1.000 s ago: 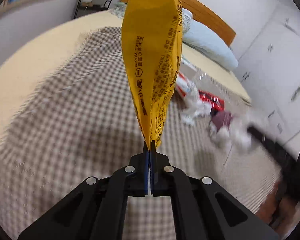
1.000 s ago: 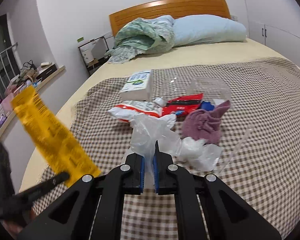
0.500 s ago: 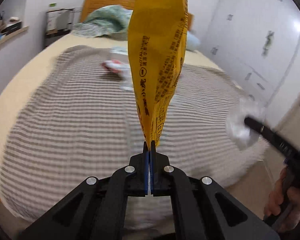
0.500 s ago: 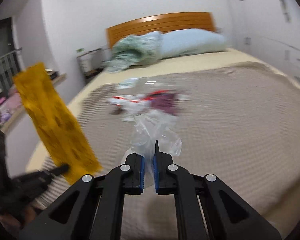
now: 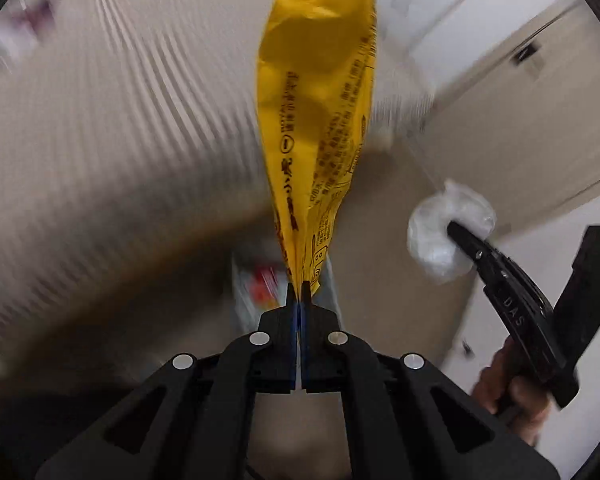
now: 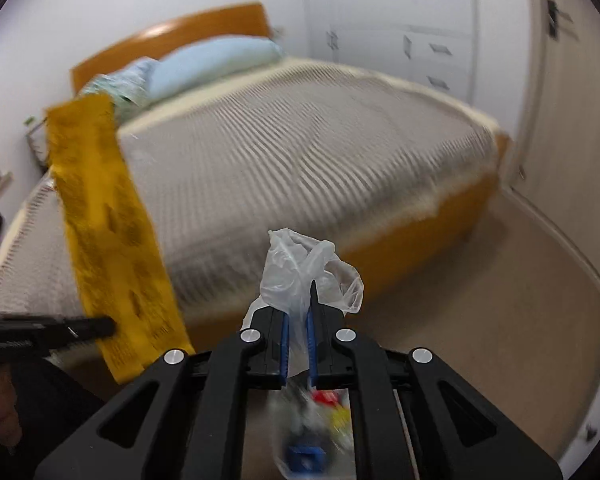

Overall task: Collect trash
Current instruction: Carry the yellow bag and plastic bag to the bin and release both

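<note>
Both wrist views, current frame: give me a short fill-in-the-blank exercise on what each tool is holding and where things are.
1. The left tool is shut on a wrapper whose colour is ____.
2. The right tool is shut on a crumpled, see-through ____ bag.
3. In the right wrist view, the pillow lying against the wooden headboard is light ____.
4. In the right wrist view, the wrapper appears on the ____ side of the picture.

Missing words: yellow; plastic; blue; left

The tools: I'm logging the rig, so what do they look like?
Both the left tool and right tool are matte black, with triangular cut-outs, silver round bolts and blue pads. The right's side reads "DAS". A bare hand grips its handle.
</note>
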The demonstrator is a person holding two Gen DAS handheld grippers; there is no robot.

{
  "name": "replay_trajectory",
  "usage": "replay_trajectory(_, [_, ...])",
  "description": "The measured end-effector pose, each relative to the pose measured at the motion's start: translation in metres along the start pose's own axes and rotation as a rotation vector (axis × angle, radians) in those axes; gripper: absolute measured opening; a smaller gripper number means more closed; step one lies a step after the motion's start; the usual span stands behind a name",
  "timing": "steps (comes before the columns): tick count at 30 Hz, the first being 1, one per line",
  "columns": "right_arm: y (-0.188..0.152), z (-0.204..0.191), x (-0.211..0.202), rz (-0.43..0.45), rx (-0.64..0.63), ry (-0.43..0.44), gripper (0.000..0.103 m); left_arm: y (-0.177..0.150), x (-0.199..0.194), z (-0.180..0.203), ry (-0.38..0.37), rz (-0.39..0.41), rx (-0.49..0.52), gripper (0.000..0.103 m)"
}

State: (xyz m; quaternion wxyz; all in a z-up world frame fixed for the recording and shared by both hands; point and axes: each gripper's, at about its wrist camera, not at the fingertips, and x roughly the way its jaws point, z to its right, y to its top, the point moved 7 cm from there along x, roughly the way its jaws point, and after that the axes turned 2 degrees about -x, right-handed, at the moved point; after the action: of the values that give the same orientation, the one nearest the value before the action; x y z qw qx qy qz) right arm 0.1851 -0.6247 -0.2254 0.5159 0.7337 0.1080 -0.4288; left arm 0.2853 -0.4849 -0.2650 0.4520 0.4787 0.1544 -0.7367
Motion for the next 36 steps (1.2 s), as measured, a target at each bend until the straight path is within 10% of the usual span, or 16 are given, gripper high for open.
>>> replay_trajectory(6, [-0.086, 0.079, 0.038, -0.155, 0.135, -0.074, 0.007, -0.051, 0.141, 0.008, 0.022, -0.394, -0.117, 0.000])
replay_trajectory(23, [-0.169, 0.112, 0.104, -0.353, 0.232, -0.070, 0.007, -0.110, 0.298, -0.029, 0.250, -0.747, -0.181, 0.000])
replay_trajectory(28, [-0.175, 0.106, 0.107, -0.367, 0.221, -0.056, 0.007, -0.107, 0.310, -0.020, 0.207, -0.704, -0.187, 0.008])
replay_trajectory(30, [-0.176, 0.104, 0.112, -0.369, 0.213, -0.055, 0.007, -0.097, 0.312, -0.023, 0.208, -0.664, -0.210, 0.057])
replay_trajectory(31, [-0.175, 0.104, 0.115, -0.371, 0.210, -0.055, 0.007, -0.094, 0.309, -0.025, 0.226, -0.652, -0.208, 0.064])
replay_trajectory(36, [-0.166, 0.101, 0.121, -0.364, 0.206, -0.046, 0.007, -0.065, 0.266, -0.011, 0.180, -0.585, -0.220, 0.065])
